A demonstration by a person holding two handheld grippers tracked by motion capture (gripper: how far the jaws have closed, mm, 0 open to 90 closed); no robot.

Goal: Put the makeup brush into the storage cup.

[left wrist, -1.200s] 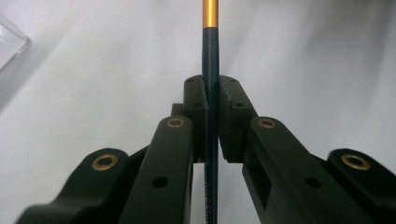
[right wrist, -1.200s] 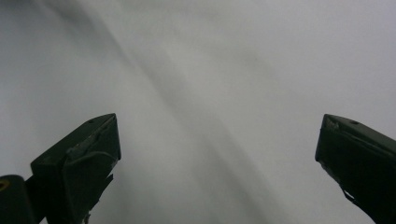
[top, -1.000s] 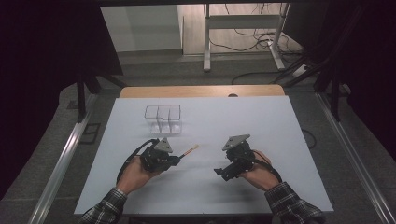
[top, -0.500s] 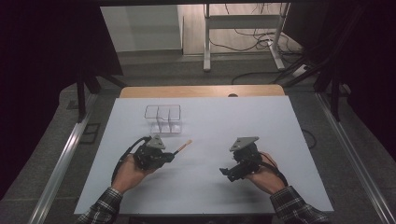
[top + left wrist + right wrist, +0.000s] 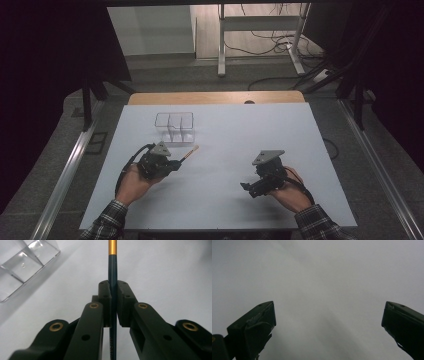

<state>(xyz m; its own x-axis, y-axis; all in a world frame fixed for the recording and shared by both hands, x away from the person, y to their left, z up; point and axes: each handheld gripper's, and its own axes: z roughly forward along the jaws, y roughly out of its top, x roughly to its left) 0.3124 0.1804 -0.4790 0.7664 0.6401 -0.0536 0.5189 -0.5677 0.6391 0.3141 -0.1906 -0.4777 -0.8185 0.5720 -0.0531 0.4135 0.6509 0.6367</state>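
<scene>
Pencil between clamped left gripper jaws (right gripper agape)

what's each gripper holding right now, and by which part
The left gripper is shut on a pencil, clamped on its dark shaft below the gold band. The right gripper holds nothing; its jaws stand wide open over the white table.

Right gripper points at the white table top. Two black jaws rise from the bottom corners, one at the left edge, one at the right edge, standing far apart with nothing between them. The left jaw's inner face looks scuffed; the right jaw has a small chipped spot at its top corner. Table surface beyond is plain, pale grey-white, with soft shading and slightly blurred.
</scene>
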